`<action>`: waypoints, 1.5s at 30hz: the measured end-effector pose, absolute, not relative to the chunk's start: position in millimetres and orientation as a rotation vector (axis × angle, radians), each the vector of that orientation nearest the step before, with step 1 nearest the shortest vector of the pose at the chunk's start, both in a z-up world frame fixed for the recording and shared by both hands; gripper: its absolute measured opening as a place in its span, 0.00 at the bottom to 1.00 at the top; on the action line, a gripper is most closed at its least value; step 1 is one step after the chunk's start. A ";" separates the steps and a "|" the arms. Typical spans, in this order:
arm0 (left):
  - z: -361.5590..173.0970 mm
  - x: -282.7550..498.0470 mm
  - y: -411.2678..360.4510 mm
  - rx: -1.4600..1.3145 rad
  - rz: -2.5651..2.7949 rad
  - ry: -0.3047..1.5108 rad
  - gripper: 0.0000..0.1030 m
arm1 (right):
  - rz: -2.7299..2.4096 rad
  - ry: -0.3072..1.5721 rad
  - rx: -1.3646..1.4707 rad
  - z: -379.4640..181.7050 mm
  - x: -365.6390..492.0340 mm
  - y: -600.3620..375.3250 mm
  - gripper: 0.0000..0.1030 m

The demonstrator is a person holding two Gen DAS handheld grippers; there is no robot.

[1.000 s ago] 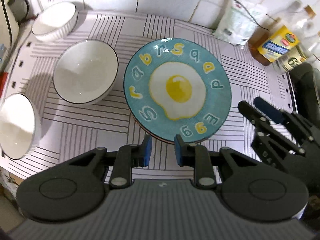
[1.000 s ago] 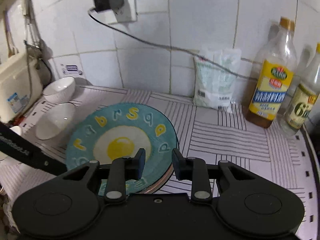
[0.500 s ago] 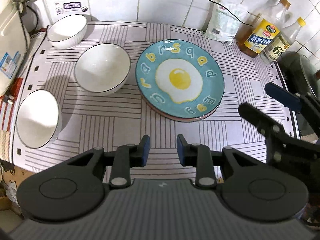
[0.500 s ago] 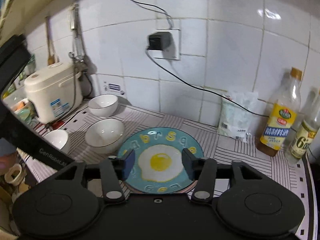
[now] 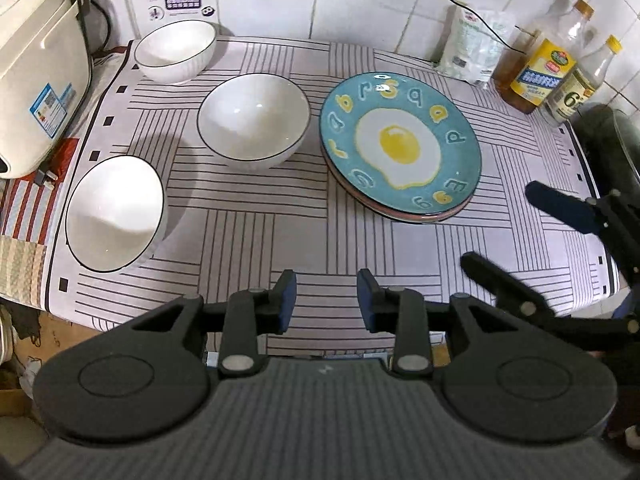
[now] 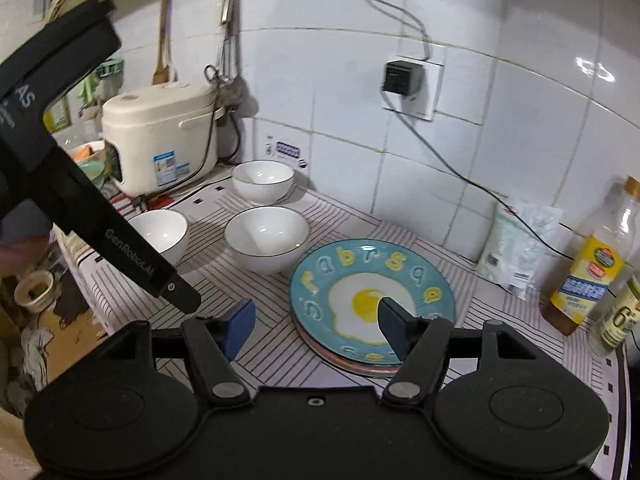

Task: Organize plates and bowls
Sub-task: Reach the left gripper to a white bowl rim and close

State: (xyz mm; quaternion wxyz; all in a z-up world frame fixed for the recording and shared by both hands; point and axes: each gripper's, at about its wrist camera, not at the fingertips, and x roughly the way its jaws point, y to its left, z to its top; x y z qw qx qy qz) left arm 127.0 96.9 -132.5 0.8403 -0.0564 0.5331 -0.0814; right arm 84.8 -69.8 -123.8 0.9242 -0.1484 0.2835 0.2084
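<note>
A teal plate with a fried-egg picture (image 5: pixel 400 146) (image 6: pixel 372 300) tops a short stack of plates on the striped mat. Three white bowls stand to its left: one in the middle (image 5: pixel 254 120) (image 6: pixel 266 238), one at the back (image 5: pixel 176 50) (image 6: pixel 263 181), one near the front edge (image 5: pixel 114 212) (image 6: pixel 160 232). My left gripper (image 5: pixel 327 300) hangs above the mat's front edge, jaws opening, nothing between them. My right gripper (image 6: pixel 316 326) (image 5: pixel 520 232) hovers near the plates' front right, jaws opening wide, empty.
A cream rice cooker (image 5: pixel 36 76) (image 6: pixel 160 136) stands at the left. Two oil bottles (image 5: pixel 548 68) (image 6: pixel 592 264) and a white packet (image 5: pixel 476 50) line the tiled back wall. A dark pot (image 5: pixel 612 148) sits at the right. A cable runs from the wall socket (image 6: pixel 404 80).
Both grippers have drawn back and up from the plate stack, so more of the counter shows. The right gripper's jaws have spread wide; the left's have parted a little.
</note>
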 end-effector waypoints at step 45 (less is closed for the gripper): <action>-233.8 276.0 169.4 -0.429 0.140 1.114 0.15 | 0.627 0.678 -0.525 -233.9 258.6 47.7 1.00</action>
